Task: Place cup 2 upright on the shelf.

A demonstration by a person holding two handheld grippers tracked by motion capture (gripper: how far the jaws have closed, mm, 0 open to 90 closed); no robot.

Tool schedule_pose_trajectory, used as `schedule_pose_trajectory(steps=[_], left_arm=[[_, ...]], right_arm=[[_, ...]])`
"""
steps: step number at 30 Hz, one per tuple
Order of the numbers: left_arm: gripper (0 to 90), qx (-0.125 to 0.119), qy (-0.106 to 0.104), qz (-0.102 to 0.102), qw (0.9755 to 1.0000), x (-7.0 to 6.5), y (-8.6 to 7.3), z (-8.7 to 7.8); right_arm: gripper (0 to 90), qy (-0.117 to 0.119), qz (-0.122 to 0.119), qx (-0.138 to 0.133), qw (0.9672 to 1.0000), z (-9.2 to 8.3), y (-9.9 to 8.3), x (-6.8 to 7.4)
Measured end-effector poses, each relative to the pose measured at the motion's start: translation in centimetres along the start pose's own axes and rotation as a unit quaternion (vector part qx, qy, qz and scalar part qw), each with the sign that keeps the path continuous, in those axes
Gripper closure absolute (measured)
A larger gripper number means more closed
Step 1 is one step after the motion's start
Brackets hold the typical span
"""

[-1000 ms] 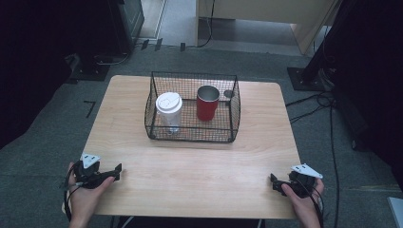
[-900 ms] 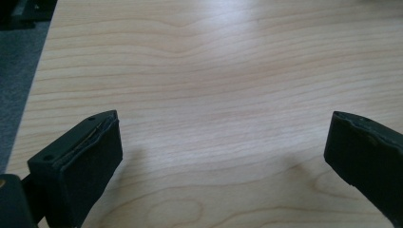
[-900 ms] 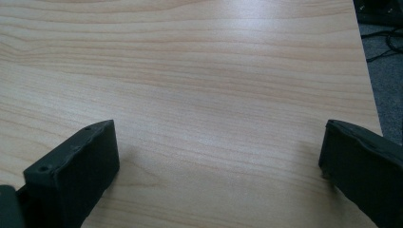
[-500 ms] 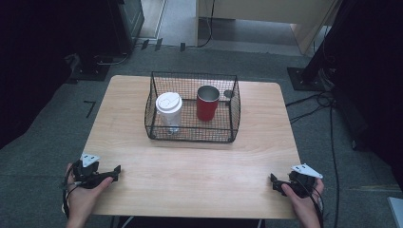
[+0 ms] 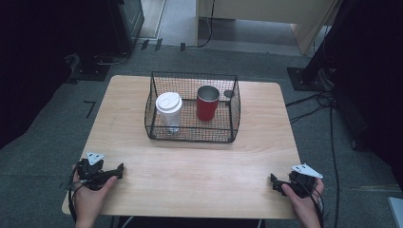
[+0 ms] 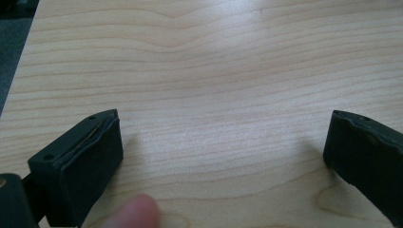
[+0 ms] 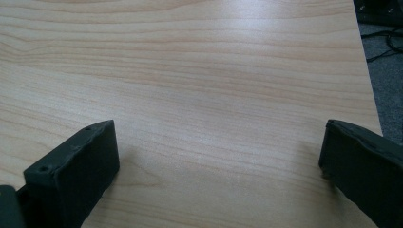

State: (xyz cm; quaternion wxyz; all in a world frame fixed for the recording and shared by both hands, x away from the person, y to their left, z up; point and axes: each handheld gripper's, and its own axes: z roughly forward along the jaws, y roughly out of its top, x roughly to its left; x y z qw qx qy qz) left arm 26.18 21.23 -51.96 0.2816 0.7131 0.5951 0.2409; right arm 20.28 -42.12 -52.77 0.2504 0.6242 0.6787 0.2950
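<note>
A black wire basket (image 5: 192, 137) stands at the middle back of the wooden table (image 5: 190, 166). Inside it a white lidded cup (image 5: 168, 110) sits at the left and a red cup (image 5: 207, 102) at the right. My left gripper (image 5: 116, 172) rests at the table's near left corner, held in a hand. In the left gripper view its jaws stand wide apart over bare wood (image 6: 214, 109), with a fingertip (image 6: 130, 213) at the bottom. My right gripper (image 5: 275, 183) lies at the near right corner, open too, over bare wood (image 7: 214, 104).
A small round dark object (image 5: 228, 94) sits by the basket's back right corner. Cables (image 5: 318, 102) trail on the grey floor to the right. A dark stand base (image 5: 306, 78) is beyond the table's right back corner, dark equipment (image 5: 90, 66) at back left.
My left gripper has drifted slightly toward the near edge of the table. The right gripper and the basket have not moved.
</note>
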Motion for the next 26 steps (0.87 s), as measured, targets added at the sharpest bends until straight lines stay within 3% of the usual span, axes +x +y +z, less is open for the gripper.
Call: schedule_pose_trajectory(steps=[20, 26], left_arm=[[0.5, 0.000, 0.005, -0.005, 1.0000, -0.15, 0.04, 0.02], [0.4, -0.002, 0.024, -0.026, 0.9994, -0.77, -0.05, -0.04]], right_arm=[[0.0, 0.002, -0.002, 0.000, 1.0000, 0.00, 0.00, 0.02], [0.0, 0.002, -0.002, 0.000, 1.0000, 0.00, 0.00, 0.01]])
